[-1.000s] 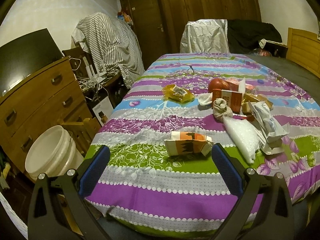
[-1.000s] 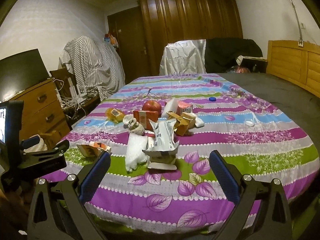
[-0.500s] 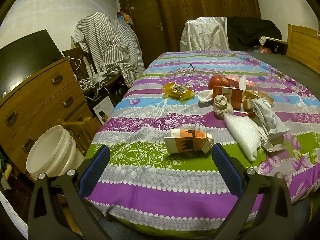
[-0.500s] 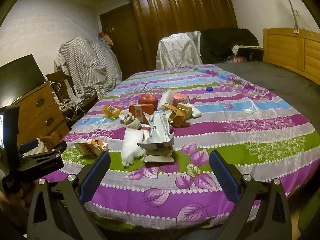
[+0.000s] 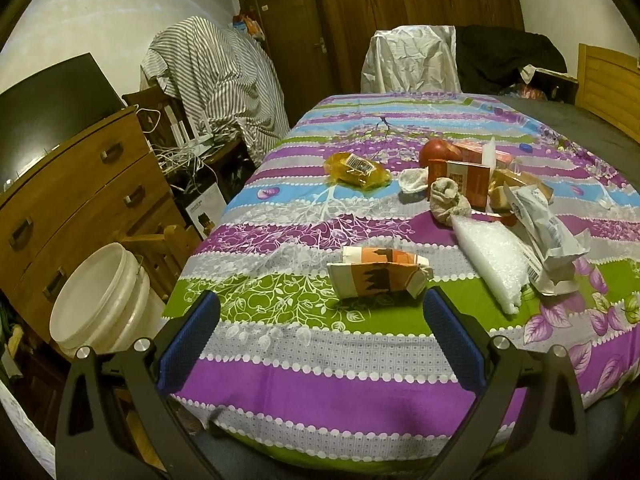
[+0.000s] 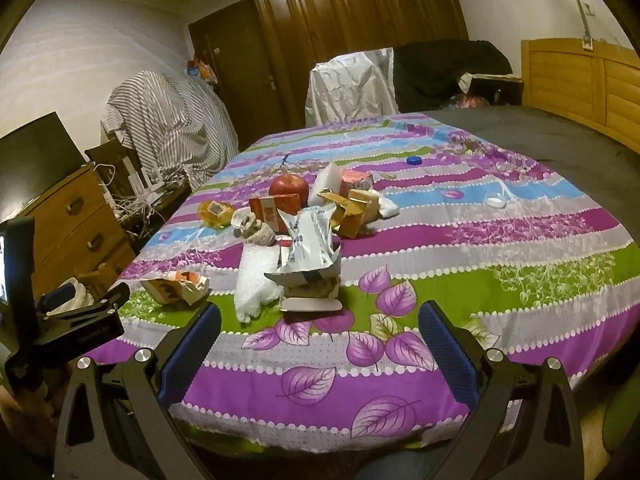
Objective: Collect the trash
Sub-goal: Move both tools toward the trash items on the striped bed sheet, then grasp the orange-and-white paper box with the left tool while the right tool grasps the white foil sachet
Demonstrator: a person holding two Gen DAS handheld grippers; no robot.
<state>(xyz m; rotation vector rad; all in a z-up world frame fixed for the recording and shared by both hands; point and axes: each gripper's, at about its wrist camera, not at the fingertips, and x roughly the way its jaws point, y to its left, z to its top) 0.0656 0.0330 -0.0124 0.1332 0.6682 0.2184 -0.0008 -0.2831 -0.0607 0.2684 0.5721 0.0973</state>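
Trash lies scattered over the near half of the table (image 5: 304, 392), on its striped floral cloth. Nearest your left gripper (image 5: 320, 332) is a flattened orange-and-white carton (image 5: 380, 276), just beyond the fingertips and closer to the right-hand finger. Further in lie a bubble-wrap bag (image 5: 494, 256), a torn grey mailer (image 6: 310, 248), a yellow wrapper (image 5: 358, 168), crumpled wads, small cardboard boxes and a red apple (image 6: 289, 186). A white bucket (image 5: 96, 296) stands on the floor off the table's left edge, near the wooden dresser; in my judgement that is the likely receptacle.

Both grippers hover short of the table edge, jaws wide, nothing held. Your right gripper (image 6: 320, 336) faces the mailer and the bubble-wrap bag.

Risks from here:
- The carton sits off-centre to your left jaws. Closing without re-centring may pinch only its crumpled end, and it could slip or swing loose on the way to the bucket.
- The carton lies flat on soft cloth. A low approach may catch the fabric, drag it and shift the whole pile.
- The mailer leans on other scraps. Pulling it may topple what sits beneath or roll the apple.
- The apple may not be trash at all; confirm before taking it.
- The bucket is low and to the side. A release from height could miss its mouth.
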